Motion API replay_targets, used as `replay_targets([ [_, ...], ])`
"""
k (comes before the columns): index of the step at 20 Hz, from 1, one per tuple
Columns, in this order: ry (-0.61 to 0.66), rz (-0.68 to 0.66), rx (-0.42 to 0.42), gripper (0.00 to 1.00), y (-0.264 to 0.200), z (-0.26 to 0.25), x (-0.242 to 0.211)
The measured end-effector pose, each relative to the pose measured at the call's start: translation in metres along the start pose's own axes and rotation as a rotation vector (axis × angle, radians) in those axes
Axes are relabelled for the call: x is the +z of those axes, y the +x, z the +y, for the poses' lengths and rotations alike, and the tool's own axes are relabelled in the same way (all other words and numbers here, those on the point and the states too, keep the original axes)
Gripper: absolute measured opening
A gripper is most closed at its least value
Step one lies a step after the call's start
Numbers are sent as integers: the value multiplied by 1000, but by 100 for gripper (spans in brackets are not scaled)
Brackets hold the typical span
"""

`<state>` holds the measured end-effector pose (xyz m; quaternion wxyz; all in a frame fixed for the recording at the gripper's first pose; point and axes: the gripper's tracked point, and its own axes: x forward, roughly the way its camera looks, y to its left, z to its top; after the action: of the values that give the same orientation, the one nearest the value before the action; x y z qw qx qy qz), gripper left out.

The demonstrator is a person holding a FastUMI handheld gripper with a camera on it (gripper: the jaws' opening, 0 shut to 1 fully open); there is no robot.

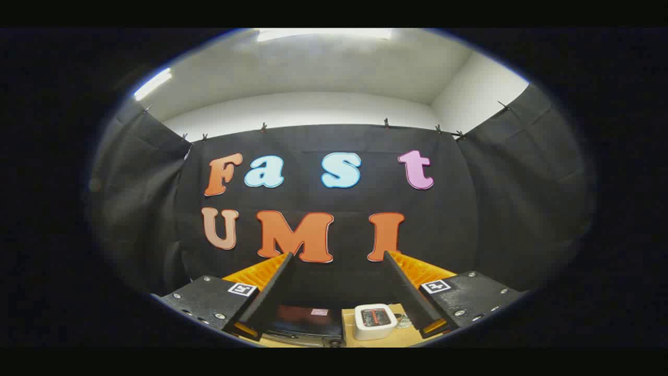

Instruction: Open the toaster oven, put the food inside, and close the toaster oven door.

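Observation:
My gripper [338,257] is held high and points at the booth's back wall, its two fingers spread wide apart with nothing between them. Far below, between the fingers, I see the dark top of the toaster oven [305,322] on the wooden table [397,339]. Just right of the oven stands a small white container [374,321] holding reddish-brown food. From here the oven's door is hidden, so I cannot tell whether it is open or closed.
Black cloth walls close the booth at the back and both sides. A small clear object [403,321] lies on the table right of the white container, close to the right finger.

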<state>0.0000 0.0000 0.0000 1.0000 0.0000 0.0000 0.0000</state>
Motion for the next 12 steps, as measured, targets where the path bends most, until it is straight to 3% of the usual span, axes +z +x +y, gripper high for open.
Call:
replay_targets([
  [12,-5,5,-27,98,-4,-14,-3],
])
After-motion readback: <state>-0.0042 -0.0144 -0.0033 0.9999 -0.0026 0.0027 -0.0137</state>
